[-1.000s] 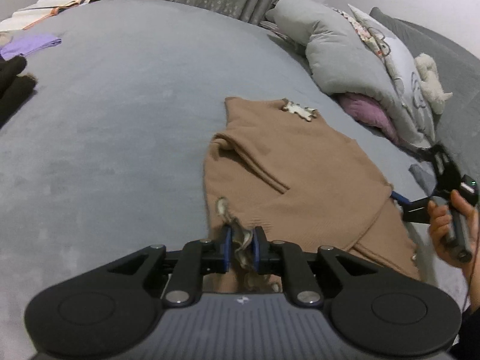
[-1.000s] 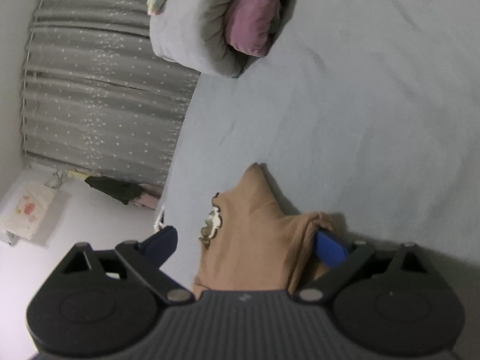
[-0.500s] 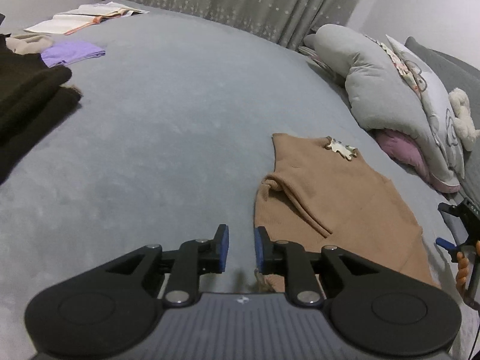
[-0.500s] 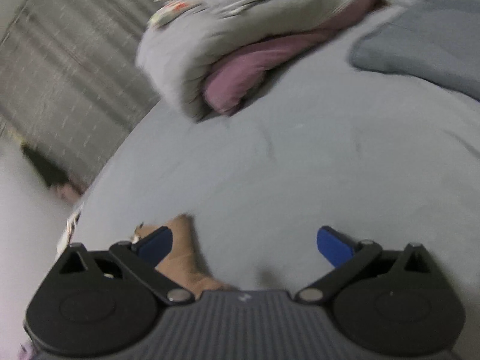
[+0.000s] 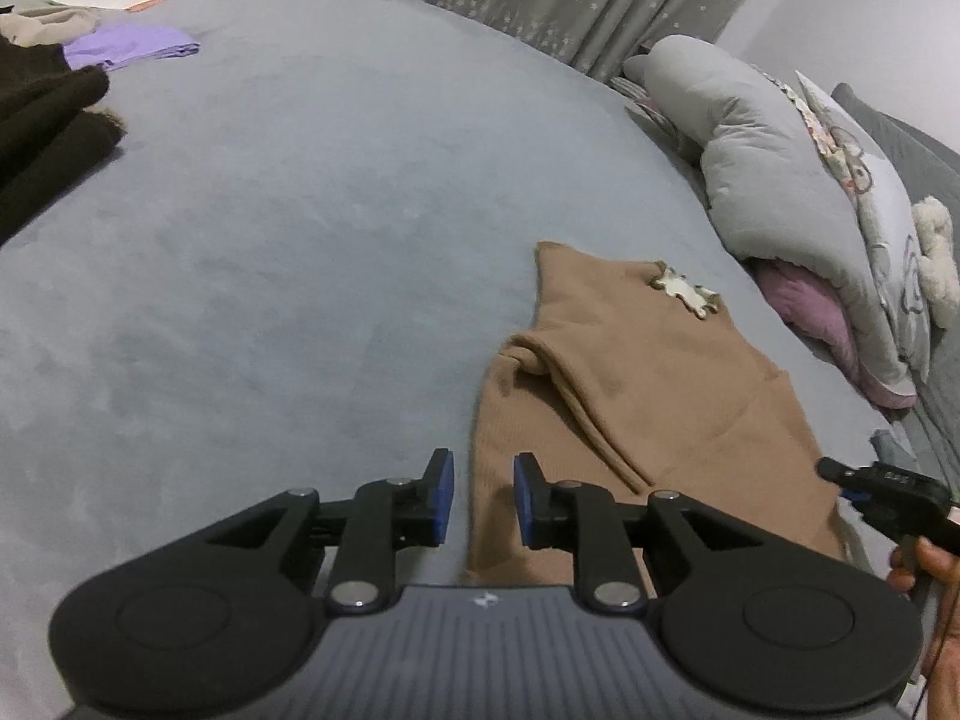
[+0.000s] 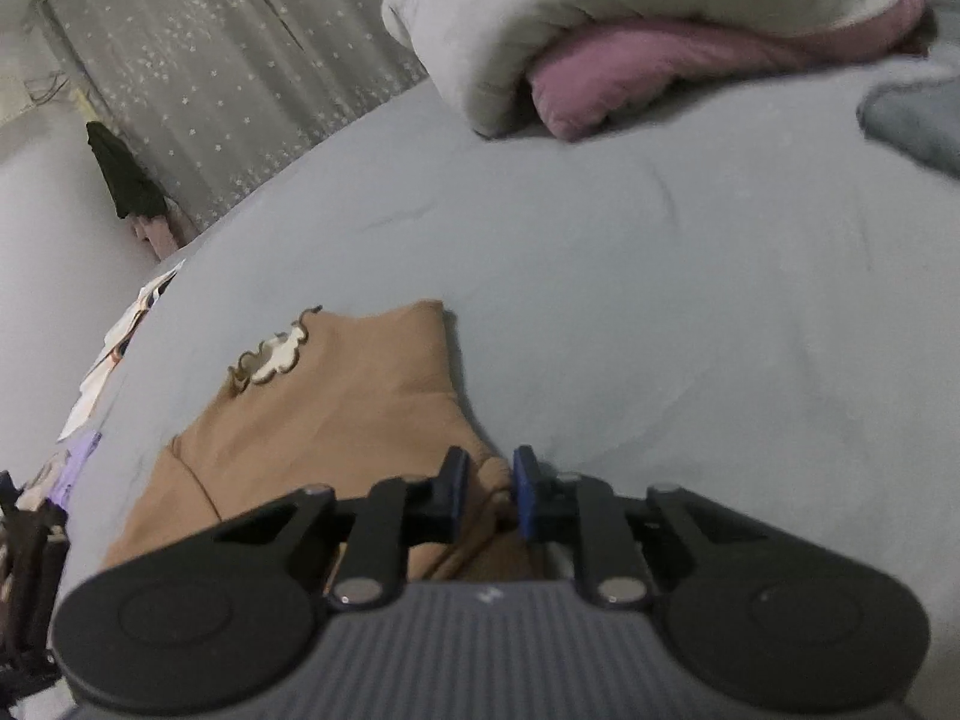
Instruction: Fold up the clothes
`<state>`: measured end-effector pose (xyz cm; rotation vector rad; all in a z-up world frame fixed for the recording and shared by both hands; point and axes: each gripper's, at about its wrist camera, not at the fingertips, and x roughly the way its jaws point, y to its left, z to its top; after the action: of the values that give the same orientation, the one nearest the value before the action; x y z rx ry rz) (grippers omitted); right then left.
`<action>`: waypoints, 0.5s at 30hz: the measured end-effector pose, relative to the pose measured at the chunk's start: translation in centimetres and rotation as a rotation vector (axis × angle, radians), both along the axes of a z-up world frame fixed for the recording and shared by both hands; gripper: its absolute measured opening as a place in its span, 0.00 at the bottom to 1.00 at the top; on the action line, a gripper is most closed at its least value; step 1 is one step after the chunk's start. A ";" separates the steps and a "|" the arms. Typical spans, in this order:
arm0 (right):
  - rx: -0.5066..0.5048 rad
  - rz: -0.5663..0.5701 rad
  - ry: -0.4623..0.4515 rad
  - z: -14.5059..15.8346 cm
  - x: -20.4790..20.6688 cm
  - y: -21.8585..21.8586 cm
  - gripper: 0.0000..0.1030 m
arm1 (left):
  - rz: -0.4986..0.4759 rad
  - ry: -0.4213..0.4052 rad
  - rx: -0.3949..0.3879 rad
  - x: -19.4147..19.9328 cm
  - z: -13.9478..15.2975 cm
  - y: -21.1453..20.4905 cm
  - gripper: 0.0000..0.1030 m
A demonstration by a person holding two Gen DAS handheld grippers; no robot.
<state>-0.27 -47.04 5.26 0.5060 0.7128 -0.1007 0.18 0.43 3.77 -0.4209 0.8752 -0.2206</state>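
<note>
Left tongs (image 5: 478, 495) let go of the frill, now narrow and empty, opening slightly. Right tongs (image 6: 485, 495) went from wide to closing, probably pinching the tan sweater (image 5: 648, 384) mid-bed (image 5: 300, 240).

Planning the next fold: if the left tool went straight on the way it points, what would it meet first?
Probably the grey bed cover, right beside the brown garment's left edge. The left tool holds nothing; depth is hard to judge here.
</note>
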 end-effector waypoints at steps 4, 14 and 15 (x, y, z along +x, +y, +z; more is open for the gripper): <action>-0.004 0.007 0.000 0.0 0.1 0.1 0.16 | -0.020 -0.041 0.001 0.8 0.3 0.1 0.20; 0.074 0.068 -0.001 -0.3 -0.1 0.4 0.78 | -0.112 -0.113 0.006 4.3 -0.2 -3.1 0.38; 0.075 0.069 0.005 -0.5 0.0 0.4 0.78 | -0.115 -0.118 0.009 4.7 -0.3 -3.3 0.41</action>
<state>-0.23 -46.64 4.77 0.5525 0.7403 -0.0101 4.90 -2.90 3.49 -0.3462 0.7850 -0.3439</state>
